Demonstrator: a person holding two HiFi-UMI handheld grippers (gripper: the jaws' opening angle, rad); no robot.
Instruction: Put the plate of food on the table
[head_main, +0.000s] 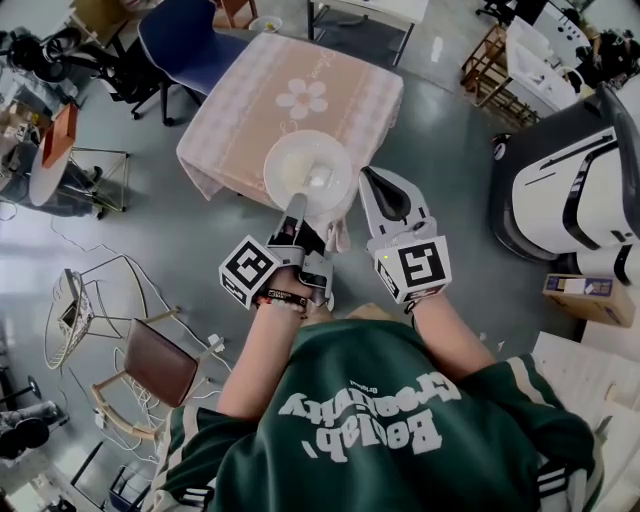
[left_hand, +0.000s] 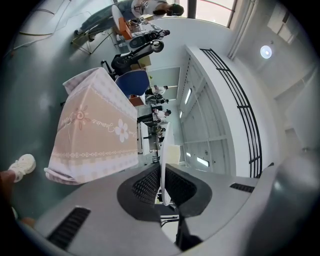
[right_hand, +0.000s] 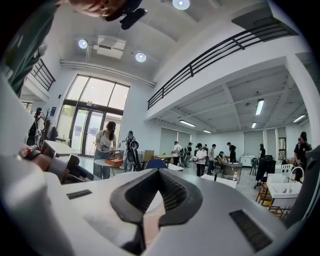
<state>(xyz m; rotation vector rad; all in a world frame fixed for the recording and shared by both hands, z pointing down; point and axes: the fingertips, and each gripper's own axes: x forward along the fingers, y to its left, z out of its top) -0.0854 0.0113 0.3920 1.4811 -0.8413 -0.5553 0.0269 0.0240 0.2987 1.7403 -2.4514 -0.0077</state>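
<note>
A white plate (head_main: 308, 172) with a pale bit of food at its middle hangs over the near edge of the table (head_main: 290, 100), which wears a pink cloth with a flower print. My left gripper (head_main: 296, 208) is shut on the plate's near rim. In the left gripper view the plate (left_hand: 163, 155) shows edge-on, pinched between the dark ribbed pads, with the table (left_hand: 95, 130) to its left. My right gripper (head_main: 374, 180) hovers just right of the plate, shut, with nothing in it. In the right gripper view its jaws (right_hand: 160, 172) meet at the tips.
A blue chair (head_main: 185, 40) stands behind the table. A wooden chair (head_main: 160, 360) and a wire stand (head_main: 80, 310) are at my left. A large white machine (head_main: 570, 190) and a cardboard box (head_main: 590, 295) are at the right. Several people (right_hand: 200, 157) stand far off.
</note>
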